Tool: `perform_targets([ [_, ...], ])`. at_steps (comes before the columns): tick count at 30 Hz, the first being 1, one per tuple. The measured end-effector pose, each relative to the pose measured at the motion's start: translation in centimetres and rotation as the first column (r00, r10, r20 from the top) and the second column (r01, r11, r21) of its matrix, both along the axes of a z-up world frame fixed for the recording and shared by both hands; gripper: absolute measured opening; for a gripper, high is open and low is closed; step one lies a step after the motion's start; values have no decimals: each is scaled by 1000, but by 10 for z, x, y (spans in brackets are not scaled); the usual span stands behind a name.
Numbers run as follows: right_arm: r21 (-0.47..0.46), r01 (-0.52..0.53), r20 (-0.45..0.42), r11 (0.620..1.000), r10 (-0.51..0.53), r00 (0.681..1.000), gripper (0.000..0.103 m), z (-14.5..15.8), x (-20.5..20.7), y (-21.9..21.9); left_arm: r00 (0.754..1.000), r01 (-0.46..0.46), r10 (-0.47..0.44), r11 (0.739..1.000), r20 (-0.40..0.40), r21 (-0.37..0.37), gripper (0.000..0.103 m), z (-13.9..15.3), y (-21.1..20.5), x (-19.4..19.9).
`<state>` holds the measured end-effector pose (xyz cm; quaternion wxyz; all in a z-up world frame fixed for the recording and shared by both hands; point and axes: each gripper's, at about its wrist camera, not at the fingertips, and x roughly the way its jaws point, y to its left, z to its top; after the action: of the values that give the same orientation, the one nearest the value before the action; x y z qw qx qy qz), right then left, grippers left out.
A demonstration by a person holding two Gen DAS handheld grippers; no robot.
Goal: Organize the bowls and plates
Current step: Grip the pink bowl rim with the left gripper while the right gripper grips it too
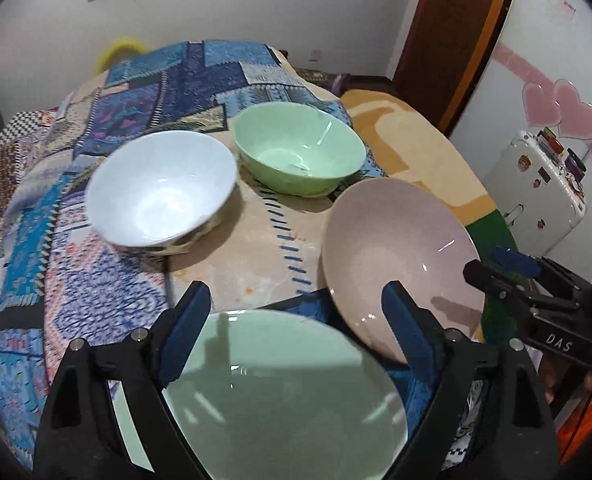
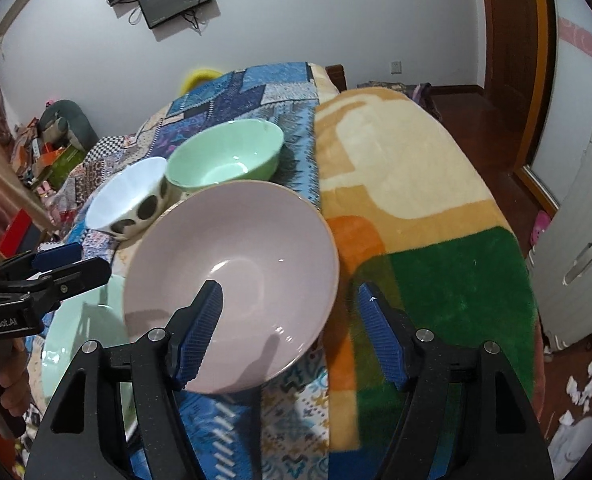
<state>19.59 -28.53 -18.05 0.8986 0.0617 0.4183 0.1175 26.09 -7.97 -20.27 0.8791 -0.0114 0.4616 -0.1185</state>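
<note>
On the patchwork cloth lie a pale green plate [image 1: 279, 392], a pink plate [image 1: 392, 248], a white spotted bowl [image 1: 159, 188] and a green bowl [image 1: 300, 146]. My left gripper [image 1: 296, 320] is open, its jaws on either side of the green plate's far rim. My right gripper [image 2: 291, 320] is open, straddling the pink plate's [image 2: 231, 264] near right rim, which looks tilted. In the right wrist view the white bowl [image 2: 129, 200] and green bowl [image 2: 225, 156] sit behind, the green plate [image 2: 83, 340] to the left.
An orange, cream and green blanket [image 2: 416, 208] covers the surface right of the cloth. A white suitcase [image 1: 536, 188] stands on the floor at the right. The left gripper [image 2: 51, 276] shows at the right wrist view's left edge. Clutter lies at far left.
</note>
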Motion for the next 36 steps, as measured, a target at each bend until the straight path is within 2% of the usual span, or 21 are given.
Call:
perform_targets([
  [4, 15, 9, -12, 1000, -9, 1000, 66, -7, 2, -4, 1000, 22, -22, 1000, -22, 2, 70, -11, -10, 10],
  [6, 29, 6, -23, 1000, -6, 1000, 55, -10, 2, -5, 998, 37, -37, 999, -42, -2, 64, -17, -15, 15],
  [9, 57, -4, -51, 998, 7, 999, 44, -16, 5, -7, 996, 62, -62, 998, -69, 0, 53, -25, -23, 20],
  [13, 83, -26, -79, 996, 32, 996, 25, -24, 8, -6, 991, 83, -84, 996, -101, -10, 33, -34, -30, 25],
  [15, 84, -20, -77, 996, 26, 997, 20, -26, 7, -7, 989, 91, -92, 996, -112, -12, 26, -38, -34, 25],
  [17, 85, -20, -72, 996, 26, 997, 19, -24, 5, -7, 989, 91, -92, 996, -115, -14, 18, -41, -36, 25],
  [23, 71, -7, -81, 997, 13, 997, 19, -21, 4, -8, 992, 85, -83, 996, -92, 26, 18, -37, -43, 22],
  [29, 67, 6, -72, 998, -1, 997, 19, -12, -2, -13, 994, 85, -84, 996, -76, 11, 18, -26, -47, 18],
  [36, 51, 6, -20, 999, -5, 1000, 19, 14, -14, -9, 994, 90, -90, 996, -57, -11, 18, -9, -47, 2],
])
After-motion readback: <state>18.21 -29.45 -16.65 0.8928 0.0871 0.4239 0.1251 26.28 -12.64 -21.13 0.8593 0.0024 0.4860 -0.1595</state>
